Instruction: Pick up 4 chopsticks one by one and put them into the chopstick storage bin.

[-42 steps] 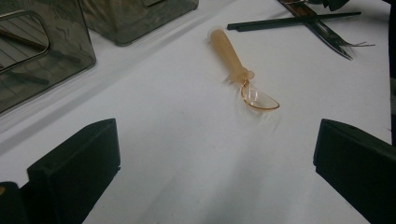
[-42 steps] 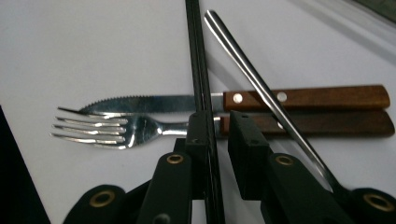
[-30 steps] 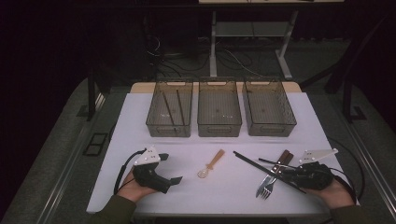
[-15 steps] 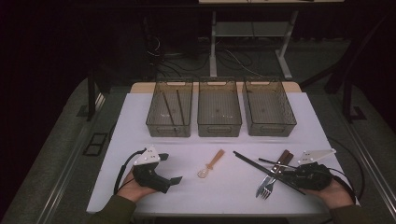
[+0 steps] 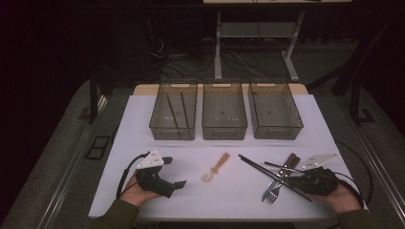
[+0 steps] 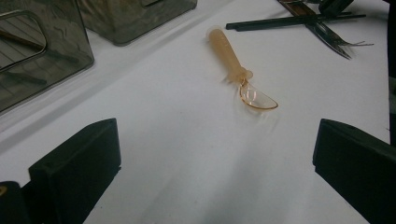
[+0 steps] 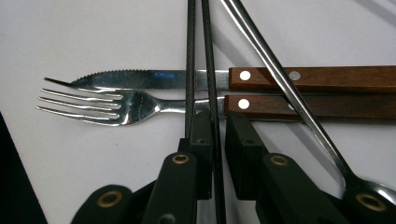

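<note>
Between right gripper (image 7: 217,135) jaws: black chopstick (image 7: 211,70), clamped | left gripper (image 6: 215,154) jaws spread, spoon (image 6: 240,70) ahead

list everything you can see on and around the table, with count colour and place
table: 1, white top, centre of the high view
bins: 3, smoky clear, in a row at the far side of the table
sticks: 2, dark, lying in the left bin
spoon: 1, orange with a clear bowl, near the middle of the table
chopsticks: 2, black, laid across the fork and knife at the right
fork: 1, steel with a wooden handle, at the right
knife: 1, steel with a wooden handle, beside the fork
long steel spoon: 1, silver, lying across both wooden handles
left gripper: 1, black, jaws wide apart, nothing between them
right gripper: 1, black, jaws closing round one chopstick
</note>
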Tool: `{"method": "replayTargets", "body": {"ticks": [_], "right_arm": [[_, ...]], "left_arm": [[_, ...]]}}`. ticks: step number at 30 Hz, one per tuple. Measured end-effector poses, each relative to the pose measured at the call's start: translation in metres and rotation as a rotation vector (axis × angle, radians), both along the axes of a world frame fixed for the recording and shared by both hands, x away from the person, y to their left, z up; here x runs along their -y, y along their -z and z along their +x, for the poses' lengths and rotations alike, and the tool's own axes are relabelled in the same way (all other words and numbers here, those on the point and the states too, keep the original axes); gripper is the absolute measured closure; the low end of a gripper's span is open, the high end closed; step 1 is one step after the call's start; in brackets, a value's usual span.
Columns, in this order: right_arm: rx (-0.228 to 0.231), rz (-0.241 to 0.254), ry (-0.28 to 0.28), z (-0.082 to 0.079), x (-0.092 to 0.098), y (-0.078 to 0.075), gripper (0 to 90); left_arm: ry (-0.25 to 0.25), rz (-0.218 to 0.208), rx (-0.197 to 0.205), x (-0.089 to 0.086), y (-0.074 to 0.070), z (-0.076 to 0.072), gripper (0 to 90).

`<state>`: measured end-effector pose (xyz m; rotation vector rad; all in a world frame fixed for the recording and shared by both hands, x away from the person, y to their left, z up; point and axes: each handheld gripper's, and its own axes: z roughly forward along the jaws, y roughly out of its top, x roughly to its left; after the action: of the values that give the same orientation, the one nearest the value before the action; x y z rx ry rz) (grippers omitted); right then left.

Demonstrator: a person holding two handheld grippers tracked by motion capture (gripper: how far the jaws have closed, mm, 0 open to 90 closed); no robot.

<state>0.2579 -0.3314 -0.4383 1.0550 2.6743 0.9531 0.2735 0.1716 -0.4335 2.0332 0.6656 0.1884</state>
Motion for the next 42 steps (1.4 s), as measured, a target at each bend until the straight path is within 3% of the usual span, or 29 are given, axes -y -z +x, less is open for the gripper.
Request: {"method": "replayTargets", "body": {"ticks": [9, 16, 24, 37, 42], "right_arm": [[0.003, -0.026, -0.025, -0.0005, -0.0021, 0.0013, 81.4], [0.032, -0.05, -0.057, -0.0006, -0.0029, 0.0016, 83.8], [0.033, -0.069, -0.06, -0.001, -0.0048, 0.0011, 85.4], [0.036, -0.056, -0.066, -0.0003, -0.0033, 0.001, 86.0], [0.055, -0.004, -0.065, -0.0002, -0.0004, -0.0044, 86.1]], "left_arm": [[0.002, 0.0, -0.001, 0.0002, 0.0001, 0.0, 0.0], [0.008, 0.005, 0.002, 0.0003, 0.0005, 0.0007, 0.0], [0.008, 0.004, -0.002, 0.0007, 0.0007, 0.0005, 0.0], [0.009, 0.002, -0.001, 0.0009, 0.0004, 0.0003, 0.0], [0.01, 0.002, -0.001, 0.0008, 0.0005, 0.0005, 0.0]]}}
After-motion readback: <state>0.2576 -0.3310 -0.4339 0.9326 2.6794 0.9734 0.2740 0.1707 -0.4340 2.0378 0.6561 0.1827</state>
